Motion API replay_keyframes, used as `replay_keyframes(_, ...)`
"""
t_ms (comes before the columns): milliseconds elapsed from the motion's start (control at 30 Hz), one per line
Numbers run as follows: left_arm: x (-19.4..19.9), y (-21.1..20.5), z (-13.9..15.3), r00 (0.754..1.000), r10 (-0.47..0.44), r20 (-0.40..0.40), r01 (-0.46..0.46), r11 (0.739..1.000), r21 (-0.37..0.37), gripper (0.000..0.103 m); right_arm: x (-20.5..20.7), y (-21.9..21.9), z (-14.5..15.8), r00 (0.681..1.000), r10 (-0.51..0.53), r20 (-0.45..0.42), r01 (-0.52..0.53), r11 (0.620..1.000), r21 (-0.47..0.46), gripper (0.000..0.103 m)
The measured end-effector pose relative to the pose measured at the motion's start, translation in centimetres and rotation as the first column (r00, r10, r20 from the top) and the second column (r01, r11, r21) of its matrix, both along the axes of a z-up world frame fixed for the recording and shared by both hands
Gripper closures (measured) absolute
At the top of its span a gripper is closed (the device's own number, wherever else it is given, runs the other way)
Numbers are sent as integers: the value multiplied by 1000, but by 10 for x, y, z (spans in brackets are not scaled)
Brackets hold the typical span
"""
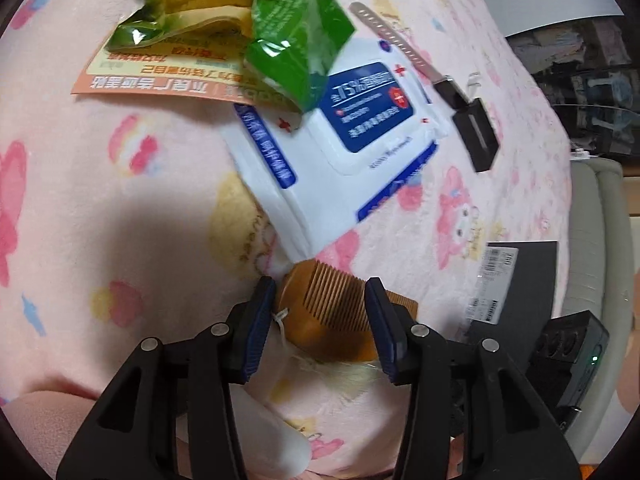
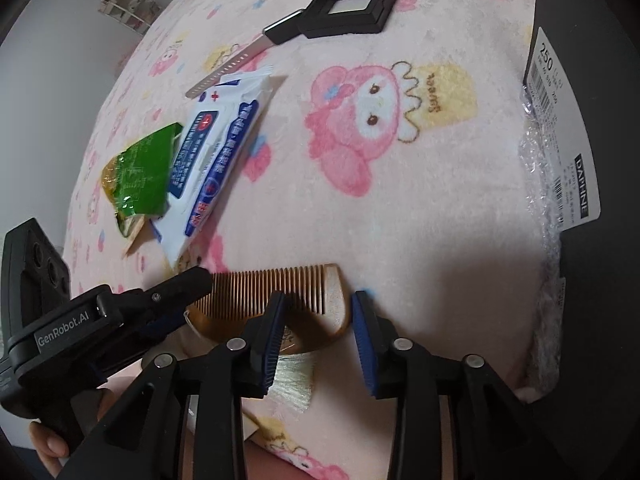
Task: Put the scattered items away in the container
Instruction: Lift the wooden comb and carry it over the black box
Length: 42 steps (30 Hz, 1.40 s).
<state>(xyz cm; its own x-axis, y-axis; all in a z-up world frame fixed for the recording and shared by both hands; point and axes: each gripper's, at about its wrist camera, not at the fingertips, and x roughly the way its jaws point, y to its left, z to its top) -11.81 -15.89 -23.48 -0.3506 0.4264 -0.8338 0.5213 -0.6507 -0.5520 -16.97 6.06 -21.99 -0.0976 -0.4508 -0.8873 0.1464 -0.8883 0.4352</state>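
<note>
comb [image 1: 328, 304] at blanket [image 2: 400, 208] near edge, between left gripper [image 1: 320, 320] pads, jaws parted, not clamped | right gripper [image 2: 316, 340] spread over comb end | box [image 2: 592, 120] at right edge | step: comb pickup, you'd clamp next, then carry to box

"GenRobot.AI" on left hand-held gripper [image 2: 192, 280]; "DAPHNE", "250" on box label [image 2: 560, 120].

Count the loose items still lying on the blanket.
5: comb nearest, between both hand-held grippers; wipes pack behind it; corn packet on a card beside that; black-framed tool farthest. More may lie out of view.
</note>
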Motion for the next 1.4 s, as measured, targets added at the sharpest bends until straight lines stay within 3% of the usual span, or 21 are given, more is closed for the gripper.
replay_keyframes(133,10,-4,11,997,1,-81,5,998,64,57,5,5,13,1000,-12,-9,12,1000,-27,72)
replay_keyframes(233,15,-3,24,991,-8,-134,18,997,79,64,11,6,30,1000,-5,-30,3,999,-52,72)
replay_keyframes(433,26,6,60,980,-20,-199,21,1000,7,66,25,8,71,995,19,-103,-31,993,-116,72)
replay_keyframes(633,29,37,106,956,-86,-282,77,996,-44,70,32,33,97,989,-30,-147,3,984,-181,72)
replay_keyframes(767,20,75,137,929,-162,-333,143,986,-80,71,37,67,121,978,-82,-192,38,974,-222,72)
replay_keyframes(933,-2,140,160,882,-287,-374,241,957,-163,69,35,126,145,958,-146,-246,86,967,-239,72)
replay_keyframes(1233,-41,244,167,803,-433,-410,409,900,-151,69,24,233,155,913,-270,-306,201,950,-240,72)
replay_keyframes(1400,-50,277,145,794,-469,-387,454,881,-135,69,21,278,133,891,-367,-266,290,913,-288,72)
